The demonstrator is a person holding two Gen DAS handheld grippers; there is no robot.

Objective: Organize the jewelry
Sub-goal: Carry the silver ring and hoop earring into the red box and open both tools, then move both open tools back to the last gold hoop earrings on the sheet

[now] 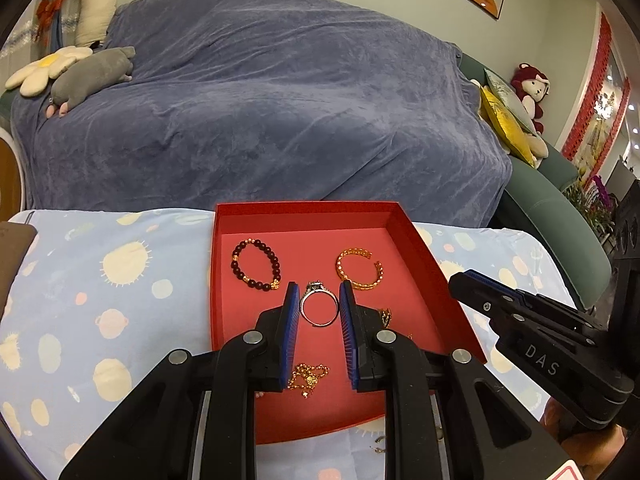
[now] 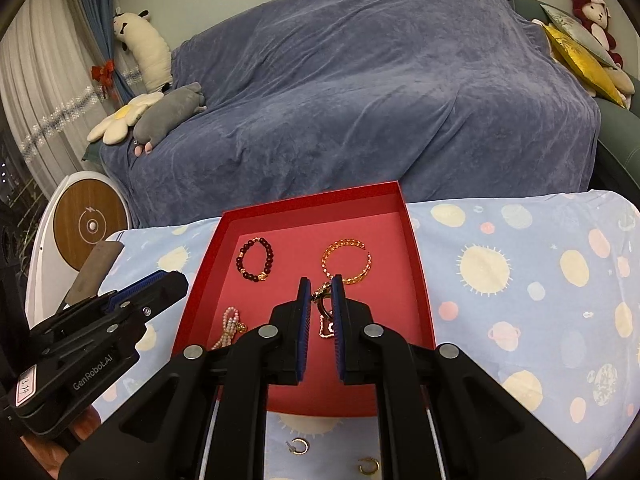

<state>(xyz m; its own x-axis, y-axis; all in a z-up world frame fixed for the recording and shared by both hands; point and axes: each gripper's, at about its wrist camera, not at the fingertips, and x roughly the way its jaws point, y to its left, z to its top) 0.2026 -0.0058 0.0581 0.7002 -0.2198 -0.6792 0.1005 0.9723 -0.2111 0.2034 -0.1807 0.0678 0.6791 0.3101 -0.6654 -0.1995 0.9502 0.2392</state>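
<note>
A red tray (image 1: pixel 436 280) (image 2: pixel 418 264) sits on the patterned cloth. In it lie a dark bead bracelet (image 1: pixel 256 264) (image 2: pixel 256 260), a gold open bangle (image 1: pixel 360 270) (image 2: pixel 346 260), a silver ring (image 1: pixel 319 308), a gold chain (image 1: pixel 308 378) and a pink bead piece (image 2: pixel 229 326). My left gripper (image 1: pixel 319 294) is open around the silver ring, fingers apart from it. My right gripper (image 2: pixel 321 286) is open over the tray, with a dark chain piece (image 2: pixel 325 312) between its fingers. Two gold hoop earrings (image 2: pixel 299 446) (image 2: pixel 369 466) lie on the cloth before the tray.
A sofa under a blue blanket (image 1: pixel 260 112) stands behind the table, with plush toys (image 1: pixel 92 76) and cushions (image 1: pixel 508 120). A white round device (image 2: pixel 86 224) stands at the left. A brown object (image 2: pixel 94 268) lies at the table's left edge.
</note>
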